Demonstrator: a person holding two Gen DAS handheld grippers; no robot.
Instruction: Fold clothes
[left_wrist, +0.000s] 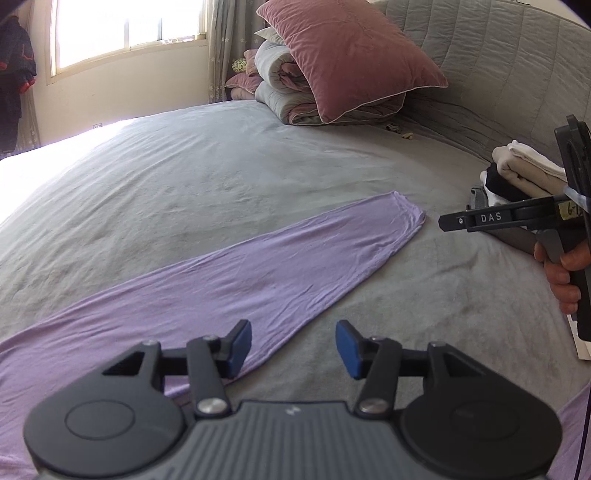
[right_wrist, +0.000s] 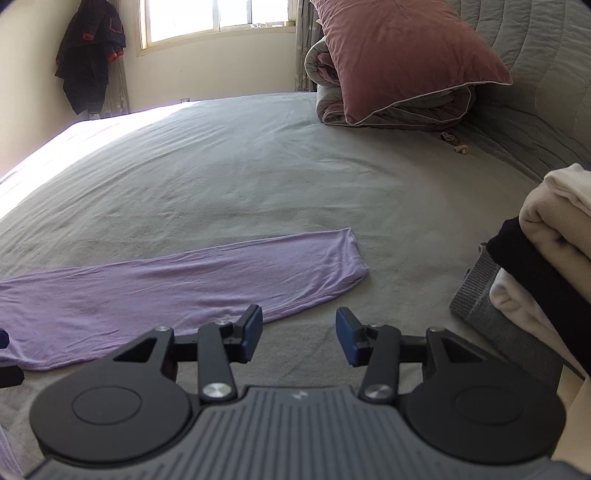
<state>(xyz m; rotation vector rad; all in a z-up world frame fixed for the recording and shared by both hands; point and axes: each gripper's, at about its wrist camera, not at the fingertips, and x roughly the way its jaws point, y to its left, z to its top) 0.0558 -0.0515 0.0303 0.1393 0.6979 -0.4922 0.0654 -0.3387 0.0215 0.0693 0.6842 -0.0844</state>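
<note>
Lilac sleeve (right_wrist: 177, 280) looks thin and limp on the bed (right_wrist: 221, 166), so my empty, spread right tongs (right_wrist: 299, 339) and left tongs (left_wrist: 293, 349) should pinch its cuff (right_wrist: 347, 266).

Lilac sleeve (left_wrist: 280, 266) was thin, soft knit cloth, matt, w/ fine wrinkles. Bed (left_wrist: 192, 177) cover looked like grey fleecy cloth, slightly rough. Pillow (left_wrist: 347, 59) was velvety pink fabric w/ pale piping. Left gripper (left_wrist: 293, 349): matt black plastic, shiny metal screws, blue rubbery pads (left_wrist: 240, 349). Headboard (right_wrist: 535, 66): quilted grey cloth.
</note>
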